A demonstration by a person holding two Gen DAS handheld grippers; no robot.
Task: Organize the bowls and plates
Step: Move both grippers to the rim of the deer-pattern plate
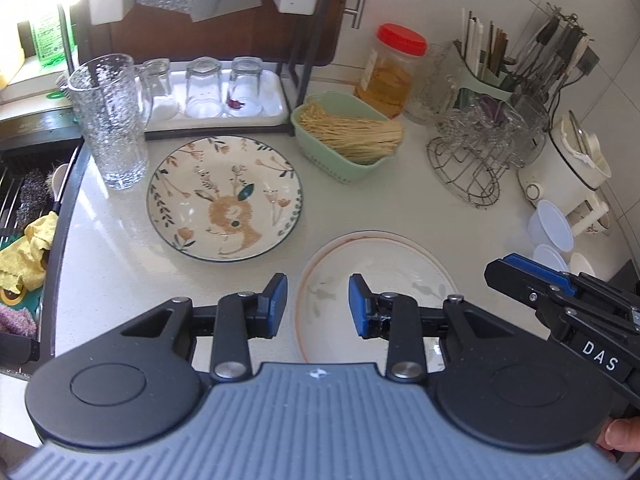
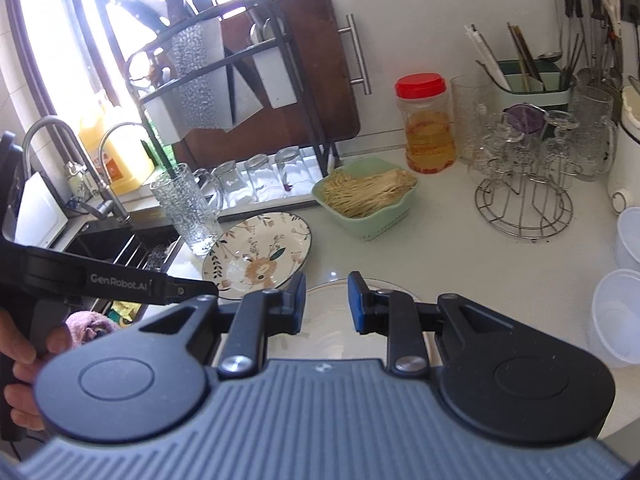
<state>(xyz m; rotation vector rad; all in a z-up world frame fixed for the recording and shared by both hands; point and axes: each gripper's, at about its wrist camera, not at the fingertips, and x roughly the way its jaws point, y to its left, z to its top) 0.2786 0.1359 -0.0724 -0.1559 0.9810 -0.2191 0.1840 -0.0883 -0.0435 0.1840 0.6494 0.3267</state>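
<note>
Nothing looked sorted yet, as far as I could judge. The plates lay singly on the white desk (image 1: 120, 280), not stacked, and neither tool held anything.

Furthest left, past the desk's edge, was the sink (image 1: 24, 208) with a yellow cloth (image 1: 28, 256) in it. A tall textured glass pitcher (image 1: 110, 120) stood at the desk's corner. Just beside it lay the deer-pattern plate (image 1: 224, 198), flat and face up. Being round, it had no long axis to speak of; the painted deer's head pointed toward the back wall in the left wrist view.

Nearer the person and to the right, apart from the deer plate, lay the brown-rimmed plate (image 1: 376, 264), also flat and face up. It looked somewhat oval, but the lens bends things too much for me to say which way it ran.

The left gripper (image 1: 318, 304) hung over that plate's near left rim, its jaws apart with nothing between them. The right gripper (image 2: 327, 300) came in over the same plate, its jaws apart as well, narrower and empty.

Behind stood a green basket of noodles (image 1: 344, 140). At the far right, well apart from the plates, three white plastic bowls (image 1: 550, 230) sat clustered near the desk's edge.

So the gathering all seemed still to come, the brown-rimmed plate probably first.
</note>
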